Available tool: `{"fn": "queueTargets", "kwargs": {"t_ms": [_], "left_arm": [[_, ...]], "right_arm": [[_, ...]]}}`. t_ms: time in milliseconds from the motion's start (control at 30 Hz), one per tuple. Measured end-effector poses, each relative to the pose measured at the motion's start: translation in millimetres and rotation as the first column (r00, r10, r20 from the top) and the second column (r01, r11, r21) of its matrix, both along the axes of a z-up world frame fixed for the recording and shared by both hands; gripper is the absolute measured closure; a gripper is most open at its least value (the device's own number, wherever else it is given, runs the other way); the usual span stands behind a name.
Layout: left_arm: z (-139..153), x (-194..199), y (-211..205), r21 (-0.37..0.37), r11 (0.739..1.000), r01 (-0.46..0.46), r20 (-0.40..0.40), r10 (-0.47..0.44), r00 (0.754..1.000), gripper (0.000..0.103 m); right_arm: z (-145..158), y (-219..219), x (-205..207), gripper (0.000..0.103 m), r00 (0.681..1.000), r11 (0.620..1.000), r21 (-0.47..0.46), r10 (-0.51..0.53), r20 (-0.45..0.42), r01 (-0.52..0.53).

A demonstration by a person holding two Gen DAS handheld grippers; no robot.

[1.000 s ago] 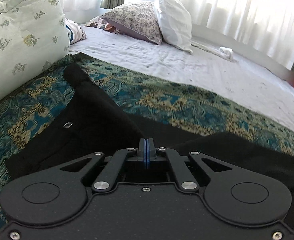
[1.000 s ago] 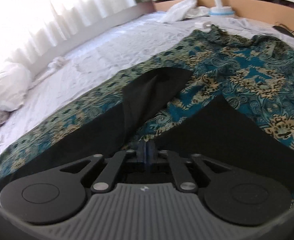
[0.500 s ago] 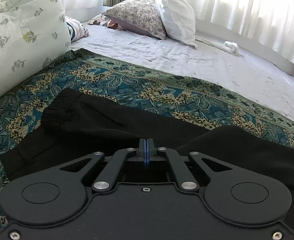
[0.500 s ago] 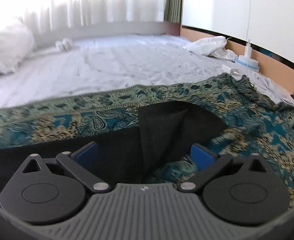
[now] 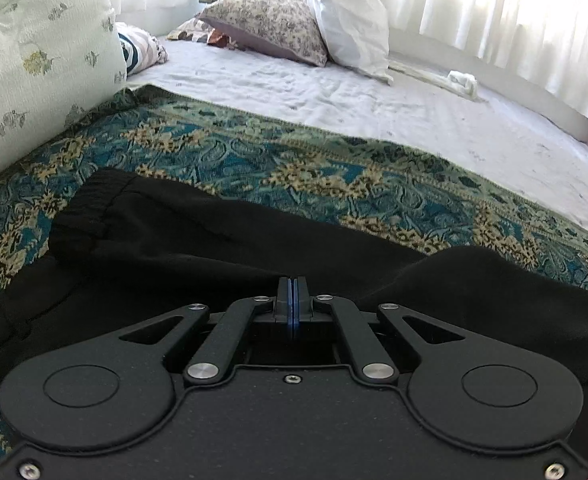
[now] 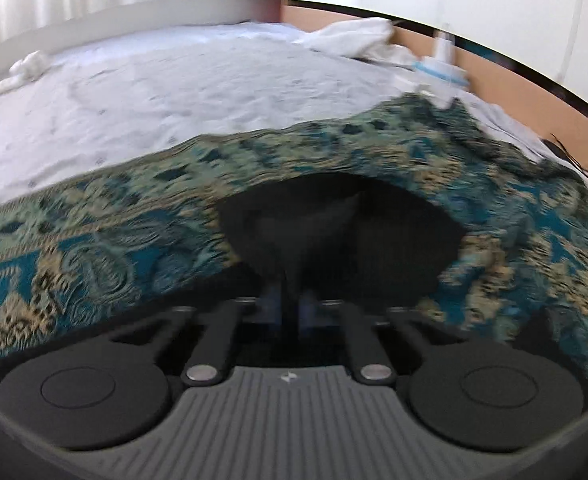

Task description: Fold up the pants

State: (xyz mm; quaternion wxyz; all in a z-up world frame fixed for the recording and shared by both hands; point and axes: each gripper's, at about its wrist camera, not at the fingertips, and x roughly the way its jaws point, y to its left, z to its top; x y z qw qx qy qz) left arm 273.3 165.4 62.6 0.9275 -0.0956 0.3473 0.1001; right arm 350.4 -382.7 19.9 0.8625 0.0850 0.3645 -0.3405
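Black pants (image 5: 213, 248) lie across a teal patterned blanket (image 5: 334, 172) on the bed, with the elastic waistband at the left. My left gripper (image 5: 291, 292) hovers low over the middle of the pants. Its pads are pressed together and I see no cloth between them. In the blurred right wrist view, a leg end of the pants (image 6: 354, 240) bunches up on the blanket (image 6: 93, 240). My right gripper (image 6: 291, 304) is closing on a raised fold of this black cloth, which stands between its pads.
A large floral pillow (image 5: 33, 80) crowds the left edge of the blanket. More pillows (image 5: 306, 20) lean at the head of the white sheet (image 5: 374, 108). White cloth (image 6: 358, 40) and a small blue-and-white device (image 6: 442, 68) sit by the wooden bed frame.
The right gripper opened wide, swung across to the leg end and closed down on a fold of it. The raised waistband flap dropped flat. The left gripper sank a little, still shut.
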Motion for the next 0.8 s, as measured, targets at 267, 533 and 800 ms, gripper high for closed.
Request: {"fn": "queueTargets", "kwargs": {"t_ms": [267, 533, 800], "left_arm": [[23, -19, 12, -0.02, 1.0, -0.017, 0.055, 0.018, 0.998, 0.101], [46, -50, 21, -0.027, 0.999, -0.018, 0.082, 0.02, 0.996, 0.101], [41, -48, 10, -0.006, 0.998, -0.057, 0.062, 0.057, 0.996, 0.101]], "right_arm": [[42, -56, -106, 0.098, 0.974, 0.976, 0.219, -0.058, 0.217, 0.01], [60, -104, -222, 0.096, 0.938, 0.953, 0.302, -0.132, 0.32, 0.031], [44, -68, -180, 0.04, 0.967, 0.985, 0.081, 0.13, 0.221, -0.151]]}}
